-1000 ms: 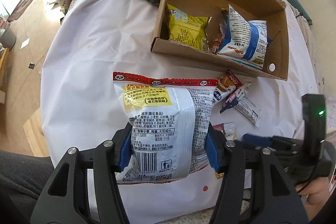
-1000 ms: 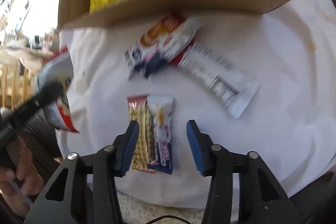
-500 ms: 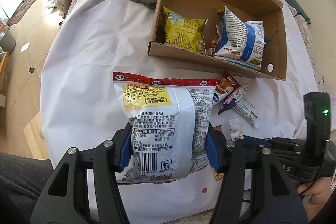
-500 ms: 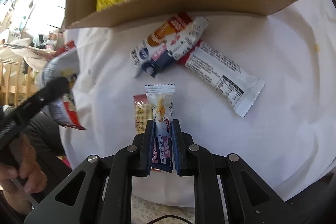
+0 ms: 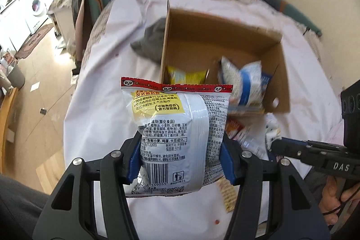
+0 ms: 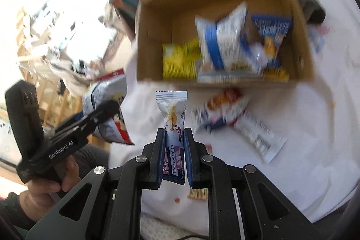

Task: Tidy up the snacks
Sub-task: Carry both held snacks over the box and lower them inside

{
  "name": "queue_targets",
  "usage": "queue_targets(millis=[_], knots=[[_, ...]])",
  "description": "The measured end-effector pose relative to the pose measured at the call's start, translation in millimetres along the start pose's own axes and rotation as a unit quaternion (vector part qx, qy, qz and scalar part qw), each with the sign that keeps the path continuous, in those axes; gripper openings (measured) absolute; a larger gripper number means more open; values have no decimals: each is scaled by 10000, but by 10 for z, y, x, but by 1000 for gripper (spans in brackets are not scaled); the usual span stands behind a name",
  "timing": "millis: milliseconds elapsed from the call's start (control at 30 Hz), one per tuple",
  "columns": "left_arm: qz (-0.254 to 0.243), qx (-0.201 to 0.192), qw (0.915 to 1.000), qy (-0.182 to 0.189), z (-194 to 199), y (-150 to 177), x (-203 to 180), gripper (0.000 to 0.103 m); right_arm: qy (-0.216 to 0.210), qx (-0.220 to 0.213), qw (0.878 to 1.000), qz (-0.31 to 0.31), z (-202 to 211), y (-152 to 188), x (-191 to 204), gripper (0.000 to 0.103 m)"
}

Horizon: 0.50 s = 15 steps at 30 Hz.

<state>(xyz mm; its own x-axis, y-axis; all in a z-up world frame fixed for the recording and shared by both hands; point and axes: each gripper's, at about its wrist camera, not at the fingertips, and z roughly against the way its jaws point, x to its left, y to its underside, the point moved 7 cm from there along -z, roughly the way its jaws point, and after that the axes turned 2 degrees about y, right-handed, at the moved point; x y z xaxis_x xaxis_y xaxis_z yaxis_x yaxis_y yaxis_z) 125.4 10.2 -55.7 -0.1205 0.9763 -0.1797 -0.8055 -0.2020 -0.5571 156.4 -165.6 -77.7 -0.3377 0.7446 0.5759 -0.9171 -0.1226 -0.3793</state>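
left tongs (image 5: 180, 161) are clamped on a big white snack bag (image 5: 177, 134) with a red top edge, held up off the surface (image 5: 101, 93) in front of the cardboard box (image 5: 225, 37). right tongs (image 6: 174, 161) are squeezed together on a slim white bar wrapper (image 6: 172, 123), standing upright, also lifted. the box already has a yellow packet (image 6: 180, 60) and a blue and white bag (image 6: 222, 42) inside. a couple more wrappers (image 6: 238, 118) lie on the white surface just in front of the box.
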Motion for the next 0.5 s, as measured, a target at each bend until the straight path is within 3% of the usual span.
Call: queue_targets(millis=[267,500], knots=[[-156,-260,9995,21,8,-619,-116,54,341,-979,9941,-326,470,-594,-235,17],[-275,-360,9990,4,-222,-1001,-203,54,599,-1171,9897,-563,575,-949,-598,17]])
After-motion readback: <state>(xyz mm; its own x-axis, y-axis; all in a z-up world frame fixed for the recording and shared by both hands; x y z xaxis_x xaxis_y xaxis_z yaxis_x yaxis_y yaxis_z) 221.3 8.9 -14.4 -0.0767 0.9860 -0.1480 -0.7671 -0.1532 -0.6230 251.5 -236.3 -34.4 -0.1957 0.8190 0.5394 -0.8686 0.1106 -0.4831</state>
